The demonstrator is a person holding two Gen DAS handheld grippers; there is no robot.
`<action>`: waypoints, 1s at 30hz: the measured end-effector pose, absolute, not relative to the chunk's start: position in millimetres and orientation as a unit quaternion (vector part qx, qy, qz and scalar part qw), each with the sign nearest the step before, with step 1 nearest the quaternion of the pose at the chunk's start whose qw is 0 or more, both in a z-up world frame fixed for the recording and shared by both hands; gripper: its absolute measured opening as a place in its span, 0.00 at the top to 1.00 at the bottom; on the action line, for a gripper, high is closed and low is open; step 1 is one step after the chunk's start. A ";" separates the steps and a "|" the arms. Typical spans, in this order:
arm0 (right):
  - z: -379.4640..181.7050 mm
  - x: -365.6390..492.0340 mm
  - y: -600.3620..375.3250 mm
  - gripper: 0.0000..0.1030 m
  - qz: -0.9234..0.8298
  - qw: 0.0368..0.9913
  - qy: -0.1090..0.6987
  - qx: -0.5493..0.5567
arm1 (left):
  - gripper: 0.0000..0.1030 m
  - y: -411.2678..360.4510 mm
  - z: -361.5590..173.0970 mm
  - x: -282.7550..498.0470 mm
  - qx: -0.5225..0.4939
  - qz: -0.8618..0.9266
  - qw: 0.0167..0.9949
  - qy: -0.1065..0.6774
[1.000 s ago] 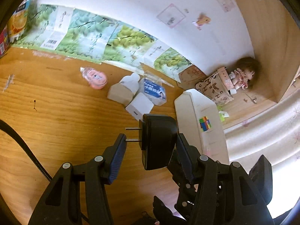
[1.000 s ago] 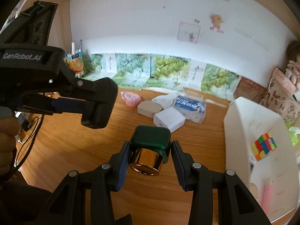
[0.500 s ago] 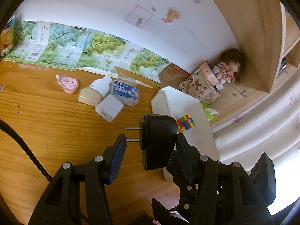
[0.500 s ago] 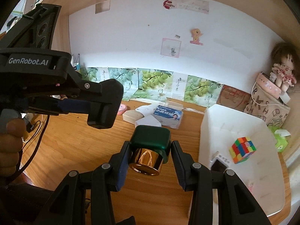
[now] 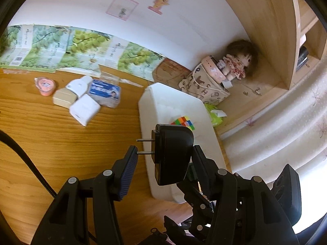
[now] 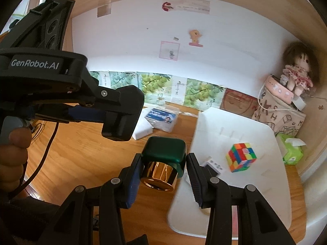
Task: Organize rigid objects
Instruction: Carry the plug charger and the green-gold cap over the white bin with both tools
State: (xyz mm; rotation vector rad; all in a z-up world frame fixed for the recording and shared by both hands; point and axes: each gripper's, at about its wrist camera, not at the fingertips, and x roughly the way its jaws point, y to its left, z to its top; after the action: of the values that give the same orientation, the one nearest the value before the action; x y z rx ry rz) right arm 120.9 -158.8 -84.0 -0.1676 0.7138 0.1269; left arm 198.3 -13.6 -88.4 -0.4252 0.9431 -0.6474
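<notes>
My left gripper [image 5: 163, 152] is shut on a black plug adapter [image 5: 173, 155], whose two prongs point left against the left pad. It hangs above the near left edge of the white tray [image 5: 163, 102]. My right gripper [image 6: 163, 160] is shut on a dark green cap with a gold collar [image 6: 165, 150], just left of the tray's [image 6: 255, 194] rim. A colourful puzzle cube [image 6: 241, 157] and a small white dotted piece [image 6: 212, 164] lie in the tray. In the right wrist view the adapter [image 6: 120, 116] shows at the left, above the table.
Left of the tray lie a pink round case [image 5: 45, 84], a beige box [image 5: 63, 100], a white charger block [image 5: 83, 109] and a blue-labelled packet [image 5: 104, 90]. A doll [image 5: 237, 63] sits on a patterned bag [image 5: 204, 85] behind it. A green tissue pack [image 6: 290, 151] is at its right.
Both grippers have moved right and slightly up with their loads. The tray and cube now lie close in front, and the loose items have slid off to the left.
</notes>
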 end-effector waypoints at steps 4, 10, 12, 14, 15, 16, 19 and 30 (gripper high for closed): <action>-83.6 115.3 -178.5 0.58 0.055 0.930 0.353 -0.082 | 0.44 -37.0 -90.6 195.3 -0.198 -0.311 0.815 0.447; -86.3 111.0 -208.9 0.58 0.047 0.927 0.364 -0.082 | 0.44 -69.7 -97.7 192.0 -0.199 -0.318 0.807 0.455; -86.7 109.3 -218.7 0.58 0.044 0.926 0.366 -0.084 | 0.43 -82.2 -100.9 191.3 -0.201 -0.320 0.804 0.459; -87.6 107.2 -228.9 0.58 0.040 0.924 0.370 -0.087 | 0.43 -93.4 -103.8 190.3 -0.204 -0.322 0.801 0.461; -88.3 106.5 -234.5 0.58 0.038 0.923 0.371 -0.088 | 0.43 -100.3 -105.9 190.0 -0.206 -0.324 0.800 0.462; -89.0 105.9 -240.8 0.58 0.036 0.922 0.374 -0.091 | 0.43 -105.5 -107.6 190.1 -0.207 -0.326 0.798 0.463; -90.3 104.8 -256.4 0.58 0.031 0.920 0.380 -0.096 | 0.43 -123.6 -112.8 190.3 -0.208 -0.328 0.794 0.468; -102.0 114.2 -303.6 0.58 0.027 0.903 0.412 -0.119 | 0.43 -180.3 -129.4 191.1 -0.212 -0.336 0.778 0.487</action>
State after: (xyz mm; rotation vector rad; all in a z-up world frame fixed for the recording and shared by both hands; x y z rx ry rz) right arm 114.2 -303.6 -102.0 -0.2460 0.8522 0.0551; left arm 191.1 -180.3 -129.4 -0.4580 1.0524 -0.7261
